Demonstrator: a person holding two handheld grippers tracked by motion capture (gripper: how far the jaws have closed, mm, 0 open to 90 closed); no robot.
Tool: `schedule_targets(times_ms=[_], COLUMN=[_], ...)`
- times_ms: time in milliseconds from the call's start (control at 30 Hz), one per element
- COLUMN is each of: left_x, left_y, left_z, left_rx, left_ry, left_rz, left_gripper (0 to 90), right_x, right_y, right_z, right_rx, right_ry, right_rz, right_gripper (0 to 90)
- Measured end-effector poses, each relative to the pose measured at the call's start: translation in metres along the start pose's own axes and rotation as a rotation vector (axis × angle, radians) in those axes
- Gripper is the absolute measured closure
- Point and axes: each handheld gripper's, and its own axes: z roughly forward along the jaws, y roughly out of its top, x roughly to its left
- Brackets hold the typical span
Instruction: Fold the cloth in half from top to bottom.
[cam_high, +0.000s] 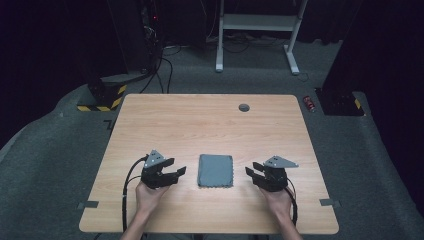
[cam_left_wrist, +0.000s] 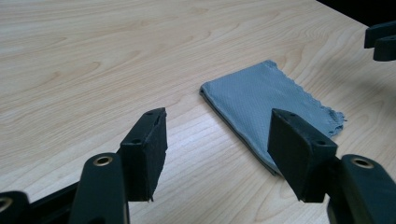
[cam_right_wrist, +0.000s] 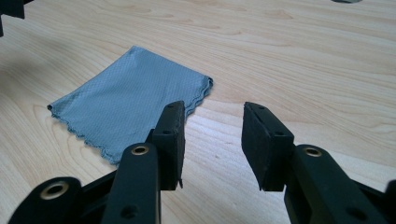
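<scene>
A folded grey cloth (cam_high: 216, 170) with a scalloped near edge lies flat on the wooden table (cam_high: 200, 120), near its front middle. My left gripper (cam_high: 181, 171) hovers just left of the cloth, open, nothing between its jaws; in the left gripper view the cloth (cam_left_wrist: 271, 109) lies ahead and to the right of the left gripper (cam_left_wrist: 219, 149). My right gripper (cam_high: 250, 171) sits just right of the cloth, open and empty too. From the right gripper view the cloth (cam_right_wrist: 130, 102) spreads ahead to the left of the right gripper (cam_right_wrist: 212, 140).
A small dark round grommet (cam_high: 244, 107) sits in the table top near the far edge. Behind the table stand a white desk frame (cam_high: 260, 30) and dark equipment with cables. Grey tape marks (cam_high: 88, 204) lie on the carpet at both sides.
</scene>
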Motion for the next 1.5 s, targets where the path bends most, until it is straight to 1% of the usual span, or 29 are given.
schedule_targets(times_ms=[67, 100, 333, 433, 533, 667, 700, 733, 833, 933, 1000, 1133, 1333, 1433, 1467, 1500], left_x=[0.001, 0.002, 0.007, 0.009, 0.011, 0.014, 0.015, 0.016, 0.018, 0.02, 0.022, 0.024, 0.027, 0.028, 0.029, 0.029], left_y=[-0.001, -0.002, -0.007, -0.01, -0.012, -0.016, -0.017, -0.018, -0.022, -0.026, -0.029, -0.032, -0.037, -0.039, -0.04, -0.041], left_z=[-0.002, -0.003, -0.009, -0.012, -0.014, -0.017, -0.017, -0.018, -0.019, -0.02, -0.021, -0.021, -0.023, -0.022, -0.022, -0.022], left_rx=[-0.002, -0.004, -0.008, -0.015, -0.013, -0.012, -0.013, -0.012, 0.001, 0.002, 0.003, 0.007, 0.007, 0.016, 0.019, 0.02], left_ry=[0.004, 0.004, 0.02, 0.021, 0.031, 0.046, 0.046, 0.047, 0.068, 0.074, 0.075, 0.082, 0.089, 0.104, 0.106, 0.108], left_rz=[-0.007, -0.014, -0.018, -0.036, -0.031, -0.038, -0.05, -0.051, -0.041, -0.049, -0.064, -0.064, -0.084, -0.074, -0.075, -0.08], left_gripper=[38.2, 38.2, 38.2, 38.2, 38.2, 38.2, 38.2, 38.2, 38.3, 38.2, 38.2, 38.2, 38.3, 38.3, 38.2, 38.2], right_x=[-0.001, -0.001, -0.004, -0.005, -0.006, -0.008, -0.009, -0.009, -0.011, -0.012, -0.014, -0.014, -0.017, -0.019, -0.02, -0.021], right_y=[-0.001, -0.001, -0.006, -0.008, -0.011, -0.016, -0.017, -0.018, -0.021, -0.024, -0.026, -0.029, -0.035, -0.037, -0.038, -0.039], right_z=[-0.001, -0.002, -0.009, -0.011, -0.013, -0.015, -0.015, -0.016, -0.017, -0.018, -0.019, -0.02, -0.02, -0.021, -0.021, -0.021], right_rx=[-0.005, -0.006, -0.016, -0.014, -0.018, -0.015, -0.014, -0.014, -0.015, -0.009, -0.006, 0.0, 0.008, 0.007, 0.01, 0.012], right_ry=[-0.001, -0.002, -0.011, -0.012, -0.017, -0.024, -0.025, -0.025, -0.03, -0.035, -0.038, -0.046, -0.056, -0.064, -0.069, -0.071], right_rz=[-0.005, 0.0, 0.01, 0.015, 0.017, 0.03, 0.03, 0.034, 0.04, 0.049, 0.049, 0.052, 0.066, 0.064, 0.074, 0.073], right_gripper=[59.5, 59.5, 59.5, 59.5, 59.5, 59.6, 59.6, 59.6, 59.6, 59.7, 59.7, 59.9, 60.1, 60.2, 60.2, 60.2])
